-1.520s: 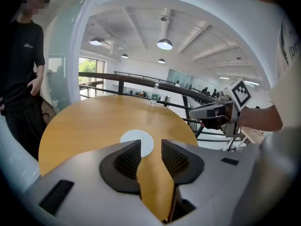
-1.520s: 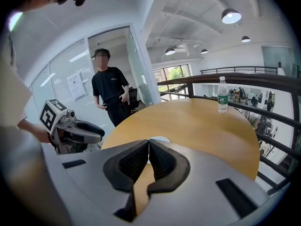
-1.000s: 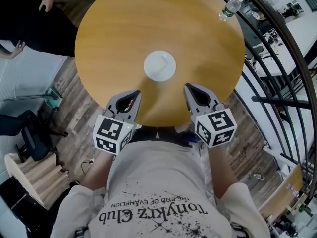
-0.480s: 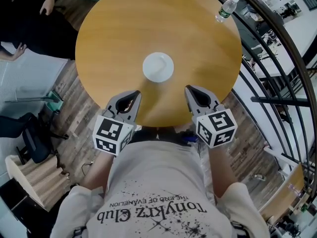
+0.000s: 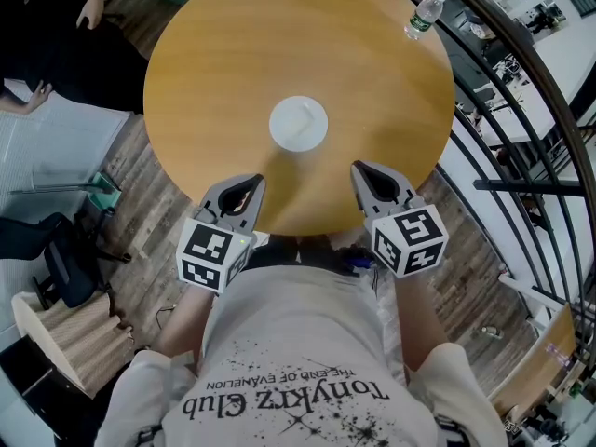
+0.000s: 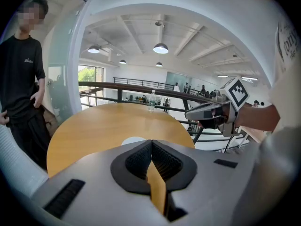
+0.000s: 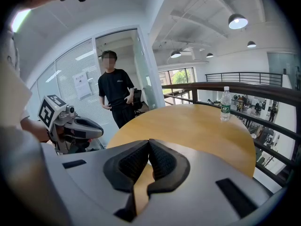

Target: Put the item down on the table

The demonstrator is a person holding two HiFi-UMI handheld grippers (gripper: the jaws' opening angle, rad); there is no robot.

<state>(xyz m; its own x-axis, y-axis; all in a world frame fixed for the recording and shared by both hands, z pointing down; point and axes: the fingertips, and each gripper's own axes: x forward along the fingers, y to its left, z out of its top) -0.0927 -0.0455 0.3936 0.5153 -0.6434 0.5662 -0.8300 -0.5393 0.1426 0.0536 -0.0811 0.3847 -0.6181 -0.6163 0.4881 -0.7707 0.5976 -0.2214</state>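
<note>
A small white round dish (image 5: 298,123) lies in the middle of the round wooden table (image 5: 214,54); its edge (image 6: 133,140) peeks over the left gripper's body. My left gripper (image 5: 256,179) hovers at the table's near edge, left of the dish, shut with nothing between its jaws. My right gripper (image 5: 358,169) hovers at the near edge to the right, also shut and empty. Each gripper shows in the other's view: the right gripper (image 6: 189,114) and the left gripper (image 7: 100,130). Neither touches the dish.
A clear water bottle (image 5: 421,14) stands at the table's far right edge, also visible as bottle (image 7: 226,104). A curved dark railing (image 5: 521,82) runs along the right. A person in black (image 7: 115,93) stands at the far left of the table.
The view has shifted very slightly; the dish and both grippers keep their places.
</note>
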